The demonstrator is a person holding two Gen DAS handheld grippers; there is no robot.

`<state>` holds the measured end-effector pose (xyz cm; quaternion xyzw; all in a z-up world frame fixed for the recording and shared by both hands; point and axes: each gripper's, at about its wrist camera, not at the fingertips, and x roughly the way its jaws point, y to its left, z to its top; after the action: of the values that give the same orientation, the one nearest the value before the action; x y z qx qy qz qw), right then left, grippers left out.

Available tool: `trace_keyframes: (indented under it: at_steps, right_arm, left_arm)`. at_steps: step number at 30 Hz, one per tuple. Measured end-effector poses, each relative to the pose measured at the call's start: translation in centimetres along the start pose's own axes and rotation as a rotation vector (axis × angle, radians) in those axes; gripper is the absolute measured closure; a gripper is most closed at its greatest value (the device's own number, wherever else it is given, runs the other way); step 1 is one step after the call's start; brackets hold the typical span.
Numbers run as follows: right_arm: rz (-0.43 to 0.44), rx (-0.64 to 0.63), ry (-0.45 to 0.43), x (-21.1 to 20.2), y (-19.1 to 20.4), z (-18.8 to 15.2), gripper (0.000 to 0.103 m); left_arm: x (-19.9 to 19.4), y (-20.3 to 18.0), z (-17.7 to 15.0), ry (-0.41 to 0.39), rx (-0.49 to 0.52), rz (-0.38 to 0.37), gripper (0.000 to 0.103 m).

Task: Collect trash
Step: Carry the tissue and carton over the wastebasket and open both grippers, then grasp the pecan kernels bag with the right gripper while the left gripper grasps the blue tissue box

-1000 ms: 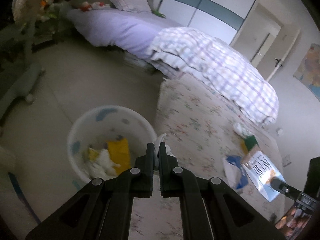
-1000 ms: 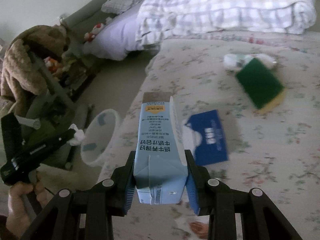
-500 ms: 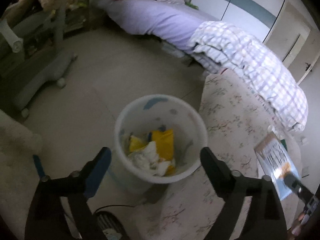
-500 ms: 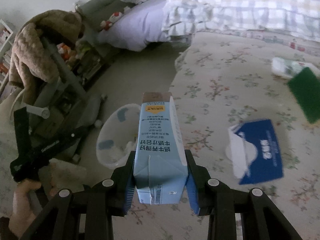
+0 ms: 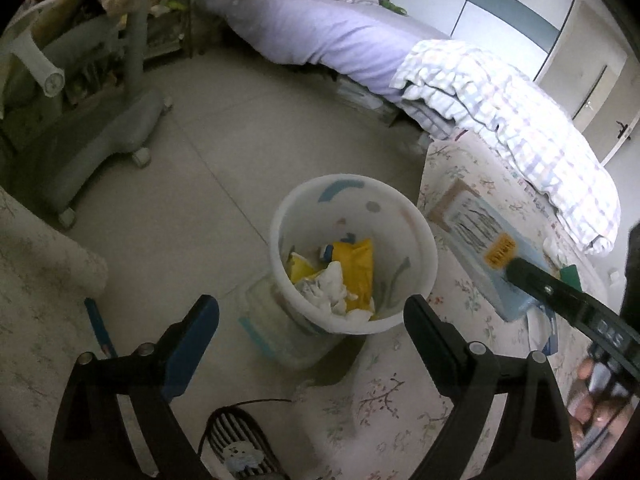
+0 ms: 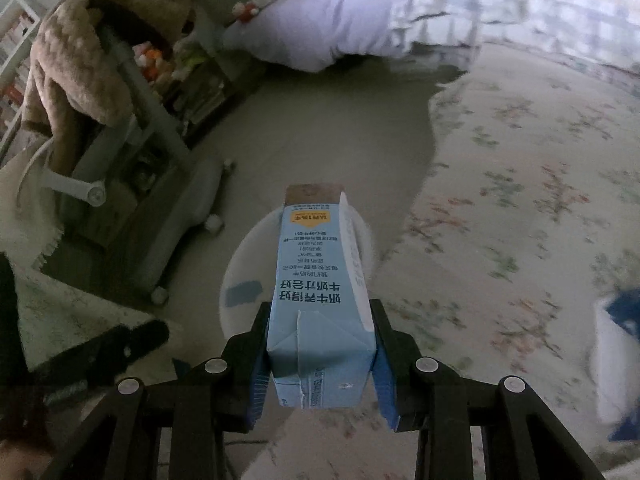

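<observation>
left gripper [image 5: 311, 320] gapes empty over the bin; right gripper [image 6: 318, 344] is clamped on a blue milk carton [image 6: 320, 280].

white trash bin [image 5: 352, 256] stands on the floor against the near edge of the floral bed [image 5: 460, 380], holding yellow wrappers [image 5: 356, 264] and crumpled white tissue [image 5: 324, 288]. left gripper tilts steeply down, its wide-apart fingers framing the bin with nothing between them. right gripper slants down from the right, carton base pinched between its pads, carton top reaching out above the bin's rim. a blue-and-white packet [image 6: 618, 360] lies on the bed at far right.
</observation>
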<state>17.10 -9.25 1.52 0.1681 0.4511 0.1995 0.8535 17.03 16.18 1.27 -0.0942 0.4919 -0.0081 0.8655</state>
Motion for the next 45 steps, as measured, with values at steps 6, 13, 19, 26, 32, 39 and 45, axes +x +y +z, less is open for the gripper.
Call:
trace_keyframes:
  at_steps: [6, 13, 19, 26, 32, 39, 45]
  right_arm:
    - [-0.012, -0.025, 0.012, 2.1, 1.3, 1.0, 0.064]
    - [0.051, 0.012, 0.019, 4.2, 0.9, 2.6, 0.042]
    - [-0.021, -0.007, -0.010, 2.7, 0.5, 2.9, 0.025]
    - [-0.095, -0.039, -0.010, -1.6, -1.4, 2.1, 0.009]
    - [-0.171, -0.063, -0.058, -7.6, -4.6, 0.1, 0.000]
    - [-0.295, -0.044, -0.033, -11.5, -9.2, -5.1, 0.000]
    - [-0.351, -0.065, 0.029, -11.9, -10.9, -10.7, 0.000]
  left_arm:
    - [-0.8, 0.2, -0.1, -0.019, 0.008, -0.009, 0.008]
    - [-0.8, 0.2, 0.0, -0.016, 0.006, -0.007, 0.008]
    - [-0.7, -0.2, 0.0, -0.010, 0.011, -0.012, 0.008]
    - [-0.4, -1.7, -0.9, 0.015, 0.024, -0.054, 0.008]
    - [-0.3, -4.0, -2.1, 0.023, 0.074, -0.064, 0.008]
    - [-0.1, -7.2, -4.6, 0.015, 0.161, -0.063, 0.008]
    - [0.4, -8.7, -6.5, 0.015, 0.212, -0.063, 0.008]
